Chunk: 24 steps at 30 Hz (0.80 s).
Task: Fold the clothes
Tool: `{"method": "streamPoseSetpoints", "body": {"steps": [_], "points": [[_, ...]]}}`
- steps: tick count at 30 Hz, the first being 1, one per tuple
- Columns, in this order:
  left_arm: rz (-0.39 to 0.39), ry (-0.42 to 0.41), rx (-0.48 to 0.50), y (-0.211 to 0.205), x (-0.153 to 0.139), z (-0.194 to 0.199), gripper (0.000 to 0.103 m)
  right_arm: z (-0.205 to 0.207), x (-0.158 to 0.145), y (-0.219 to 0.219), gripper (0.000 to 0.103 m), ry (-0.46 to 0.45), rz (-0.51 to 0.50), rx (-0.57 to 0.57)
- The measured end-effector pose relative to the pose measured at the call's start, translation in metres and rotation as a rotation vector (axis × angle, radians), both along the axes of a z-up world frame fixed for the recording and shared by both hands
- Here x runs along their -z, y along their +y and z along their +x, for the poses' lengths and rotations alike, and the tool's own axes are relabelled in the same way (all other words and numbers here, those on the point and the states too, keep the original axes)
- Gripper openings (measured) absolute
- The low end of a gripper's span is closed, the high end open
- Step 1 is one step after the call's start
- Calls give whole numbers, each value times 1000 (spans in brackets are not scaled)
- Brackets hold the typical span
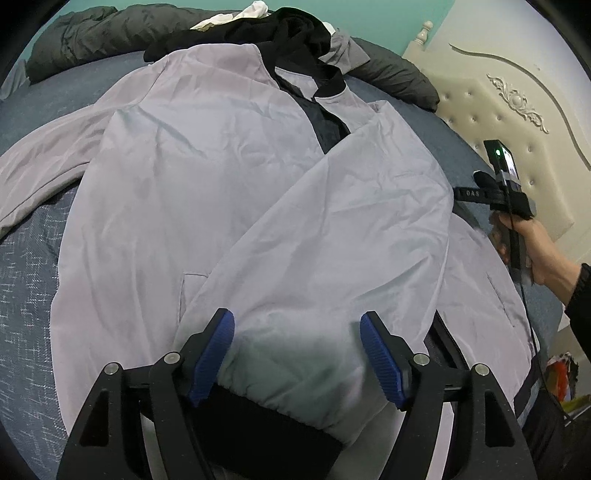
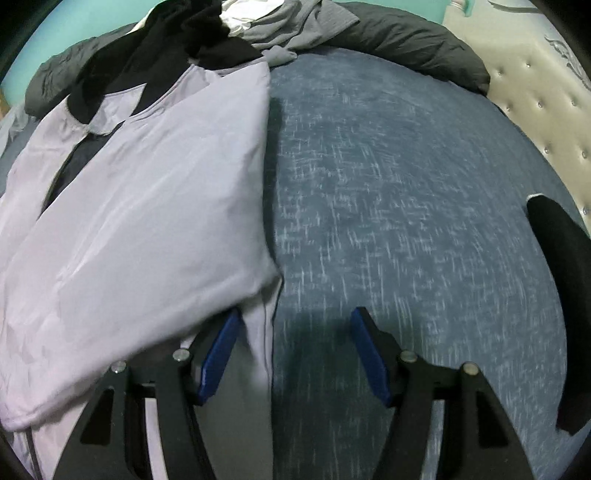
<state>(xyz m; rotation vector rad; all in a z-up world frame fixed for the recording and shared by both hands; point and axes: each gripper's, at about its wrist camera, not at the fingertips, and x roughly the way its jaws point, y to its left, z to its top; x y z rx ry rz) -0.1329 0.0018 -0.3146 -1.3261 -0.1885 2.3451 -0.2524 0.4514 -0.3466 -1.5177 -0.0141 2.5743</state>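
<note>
The left gripper (image 1: 297, 354) straddles the folded sleeve's black cuff (image 1: 266, 428), fingers apart; the right gripper (image 2: 295, 354), also spread, sits at the jacket's (image 1: 207, 177) right edge. The jacket lies lengthwise on the bed (image 2: 406, 184), collar farthest.

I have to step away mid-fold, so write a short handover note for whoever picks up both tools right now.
Left tool: open, straddling the folded-in sleeve's cuff, not clamped.
Right tool: open, holding nothing, at the jacket's right edge.
Lilac jacket lies front-up on the blue bed; unfolded clothes pile behind its collar.
Done: one sleeve folded across the front.
Left: the other sleeve, still spread out, then fold the body.
</note>
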Motion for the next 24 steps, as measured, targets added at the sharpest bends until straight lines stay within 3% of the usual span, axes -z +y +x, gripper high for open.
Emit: {"method": "streamPoseSetpoints", "body": {"steps": [4,8,16,20,24], "points": [[-9,4,4,2,1,2,75,-10,-2,3,64,4,26,20],[5,2,17,3,1,3,75,-12,-5,5,64,11,122,11],[4,1,29,4,4,2,75,-5,-6,23,62,20,149,39],[11,-5,26,1,5,2,75,-15,3,27,61,-19,135,25],[13,-7,26,0,5,2,75,-7,-9,41,62,1,71,3]]}}
